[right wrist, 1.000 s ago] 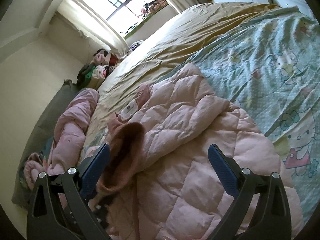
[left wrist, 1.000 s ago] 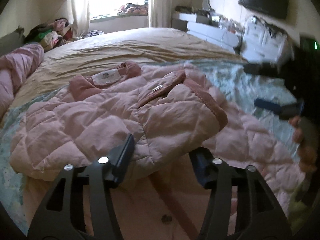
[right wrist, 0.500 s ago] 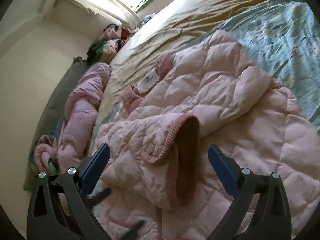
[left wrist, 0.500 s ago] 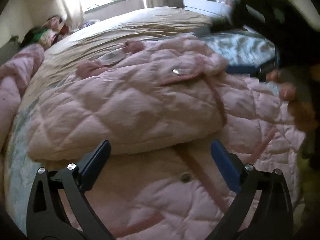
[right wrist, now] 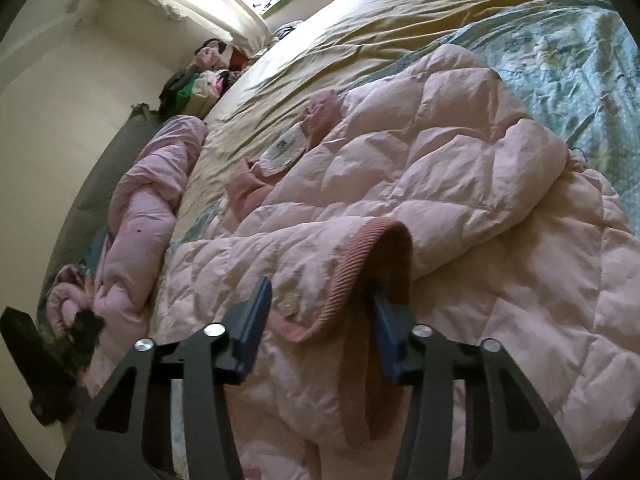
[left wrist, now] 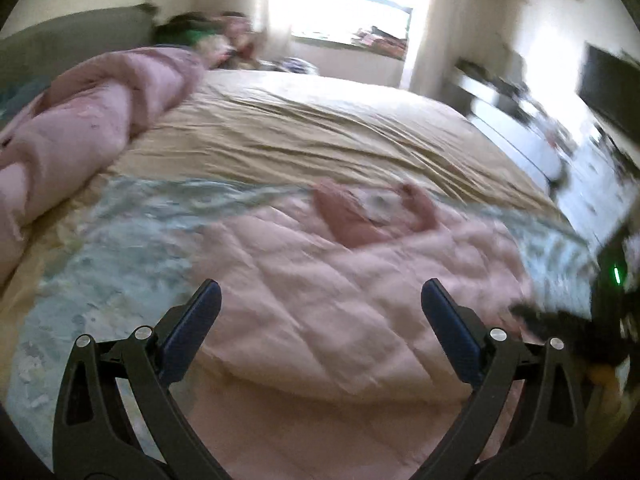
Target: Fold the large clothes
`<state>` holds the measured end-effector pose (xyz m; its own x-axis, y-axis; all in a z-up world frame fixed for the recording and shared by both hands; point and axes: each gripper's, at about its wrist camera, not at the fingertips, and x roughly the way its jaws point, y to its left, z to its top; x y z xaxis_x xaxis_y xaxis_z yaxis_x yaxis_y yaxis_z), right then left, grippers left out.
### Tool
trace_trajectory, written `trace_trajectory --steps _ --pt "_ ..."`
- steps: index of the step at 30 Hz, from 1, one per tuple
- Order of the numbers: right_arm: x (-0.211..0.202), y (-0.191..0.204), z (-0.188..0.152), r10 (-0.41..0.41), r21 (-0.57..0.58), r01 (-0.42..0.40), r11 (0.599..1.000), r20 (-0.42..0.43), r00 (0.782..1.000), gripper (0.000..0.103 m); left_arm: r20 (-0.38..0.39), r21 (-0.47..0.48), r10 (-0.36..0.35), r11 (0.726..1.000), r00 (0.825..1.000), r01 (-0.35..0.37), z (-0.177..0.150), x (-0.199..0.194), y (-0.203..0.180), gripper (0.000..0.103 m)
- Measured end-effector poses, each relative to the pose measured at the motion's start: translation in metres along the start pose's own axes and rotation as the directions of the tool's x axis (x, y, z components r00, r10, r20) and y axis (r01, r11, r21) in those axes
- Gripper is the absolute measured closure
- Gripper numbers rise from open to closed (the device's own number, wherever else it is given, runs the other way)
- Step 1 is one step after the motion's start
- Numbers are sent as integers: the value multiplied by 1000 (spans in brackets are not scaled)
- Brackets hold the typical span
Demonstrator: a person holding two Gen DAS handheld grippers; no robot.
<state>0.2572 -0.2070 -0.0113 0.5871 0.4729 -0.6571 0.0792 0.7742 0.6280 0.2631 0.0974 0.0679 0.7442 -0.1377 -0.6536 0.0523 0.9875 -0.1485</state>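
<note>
A pink quilted jacket (left wrist: 328, 312) lies on the bed, both sleeves folded across its front; its collar and white label (right wrist: 285, 148) point to the far side. My left gripper (left wrist: 320, 312) is open and empty, held above the jacket's left part; this view is blurred. My right gripper (right wrist: 320, 312) has its jaws part closed around the ribbed cuff (right wrist: 356, 264) of the folded sleeve. Its right finger (right wrist: 390, 330) is tucked under the cuff's edge, its left finger (right wrist: 250, 324) stands a little off the fabric. A snap button (right wrist: 289, 303) lies between the fingers.
The bed has a tan sheet (left wrist: 320, 128) and a teal printed blanket (right wrist: 568, 64). A rolled pink duvet (left wrist: 84, 120) lies along the grey headboard (right wrist: 104, 176). A clothes pile (right wrist: 200, 80) sits by the window. A dresser and TV (left wrist: 608, 88) stand on the right.
My left gripper let go of the sleeve, opened wide and swung up and left. My right gripper moved in on the cuff and narrowed its jaws around it.
</note>
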Motion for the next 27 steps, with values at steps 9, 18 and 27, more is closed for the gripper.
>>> trace_trajectory --steps 9,18,27 --pt "-3 35 9 -22 -264 48 963 103 994 97 24 -214 23 977 999 -18 -11 20 78 9" --pt "-29 89 54 -14 -404 109 908 231 973 98 36 -264 26 964 999 -15 -1 25 97 10" --pt "-28 80 91 -96 -392 217 894 306 947 98 -28 -76 9 997 1000 -11 -10 67 47 10"
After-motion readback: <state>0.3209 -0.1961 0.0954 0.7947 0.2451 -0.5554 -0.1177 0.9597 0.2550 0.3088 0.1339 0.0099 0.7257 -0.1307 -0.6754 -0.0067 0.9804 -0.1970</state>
